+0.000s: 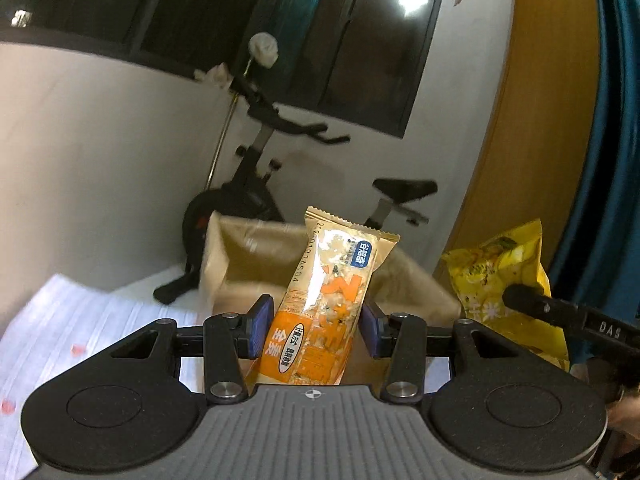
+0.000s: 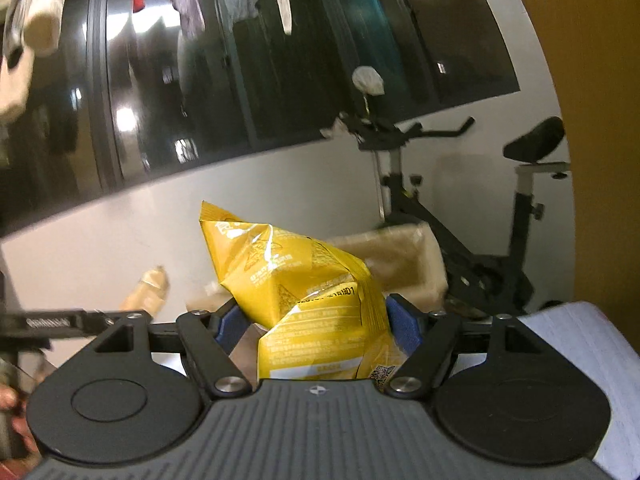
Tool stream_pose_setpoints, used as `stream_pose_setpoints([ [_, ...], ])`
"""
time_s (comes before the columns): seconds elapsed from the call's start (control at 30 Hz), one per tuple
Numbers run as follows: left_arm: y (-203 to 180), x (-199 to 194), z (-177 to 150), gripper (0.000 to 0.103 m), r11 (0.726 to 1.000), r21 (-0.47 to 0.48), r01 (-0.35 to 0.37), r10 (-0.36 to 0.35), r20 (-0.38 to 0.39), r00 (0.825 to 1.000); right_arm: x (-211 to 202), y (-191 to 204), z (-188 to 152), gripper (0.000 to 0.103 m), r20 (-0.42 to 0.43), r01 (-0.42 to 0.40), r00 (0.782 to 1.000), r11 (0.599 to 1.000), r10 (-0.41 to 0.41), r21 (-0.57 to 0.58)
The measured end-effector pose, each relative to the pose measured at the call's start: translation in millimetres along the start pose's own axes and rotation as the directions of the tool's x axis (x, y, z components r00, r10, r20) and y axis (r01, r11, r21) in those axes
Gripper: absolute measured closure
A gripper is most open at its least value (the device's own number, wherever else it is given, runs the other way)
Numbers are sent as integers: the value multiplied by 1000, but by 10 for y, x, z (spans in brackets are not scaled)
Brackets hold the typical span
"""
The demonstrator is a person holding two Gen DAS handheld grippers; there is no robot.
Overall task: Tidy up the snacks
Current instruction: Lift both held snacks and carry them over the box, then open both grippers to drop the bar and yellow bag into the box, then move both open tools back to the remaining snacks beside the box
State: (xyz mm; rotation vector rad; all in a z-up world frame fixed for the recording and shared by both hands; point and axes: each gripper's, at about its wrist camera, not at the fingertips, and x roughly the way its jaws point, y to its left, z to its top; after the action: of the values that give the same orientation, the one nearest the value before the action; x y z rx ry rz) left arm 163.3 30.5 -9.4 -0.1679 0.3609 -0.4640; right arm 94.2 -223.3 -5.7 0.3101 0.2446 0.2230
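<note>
My left gripper (image 1: 314, 326) is shut on an orange and gold snack bar (image 1: 332, 296), held upright in front of an open tan box (image 1: 256, 256). My right gripper (image 2: 316, 322) is shut on a yellow chip bag (image 2: 304, 292), lifted above the table. The yellow bag also shows in the left wrist view (image 1: 504, 276), with the right gripper's black finger on it. The tan box shows behind the bag in the right wrist view (image 2: 404, 256). The snack bar's tip shows at the left in the right wrist view (image 2: 148, 290).
A white cloth with red marks (image 1: 80, 332) covers the table. A black exercise bike (image 1: 256, 184) stands behind the box by the white wall. A yellow panel (image 1: 540, 120) and a blue curtain (image 1: 616, 160) are at the right.
</note>
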Motion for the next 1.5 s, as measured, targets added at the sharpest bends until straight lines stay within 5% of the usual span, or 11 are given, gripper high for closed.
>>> stream_pose_setpoints([
  [0.17,-160,458,278,54,999,37,-1,1,-6,1000,284,-63,474,28,25,-71,997,997,70,41],
  [0.33,-172,967,434,54,997,59,-59,62,-53,997,906,-233,827,28,-17,-51,999,998,51,40],
  [0.53,-64,1488,477,54,986,100,-136,149,-146,978,1717,-501,814,28,-193,59,980,995,-43,78],
  [0.7,7,1663,518,54,979,135,-150,175,-193,965,1975,-673,657,25,-258,118,963,983,-79,139],
  [0.77,37,1613,534,35,979,134,-154,179,-201,963,1986,-730,610,23,-272,140,958,977,-92,161],
  [0.83,67,1597,568,28,979,133,-157,180,-182,967,1989,-802,590,21,-291,161,951,971,-105,178],
  [0.97,61,1491,572,28,974,161,-157,184,-168,969,1906,-858,641,12,-269,139,960,971,-82,197],
  [1.27,117,1024,471,28,977,167,-133,161,-165,973,1462,-682,709,12,-184,65,982,987,-38,144],
  [1.5,277,491,253,28,975,156,-160,183,-142,973,916,-526,438,12,-141,1,990,998,7,61],
])
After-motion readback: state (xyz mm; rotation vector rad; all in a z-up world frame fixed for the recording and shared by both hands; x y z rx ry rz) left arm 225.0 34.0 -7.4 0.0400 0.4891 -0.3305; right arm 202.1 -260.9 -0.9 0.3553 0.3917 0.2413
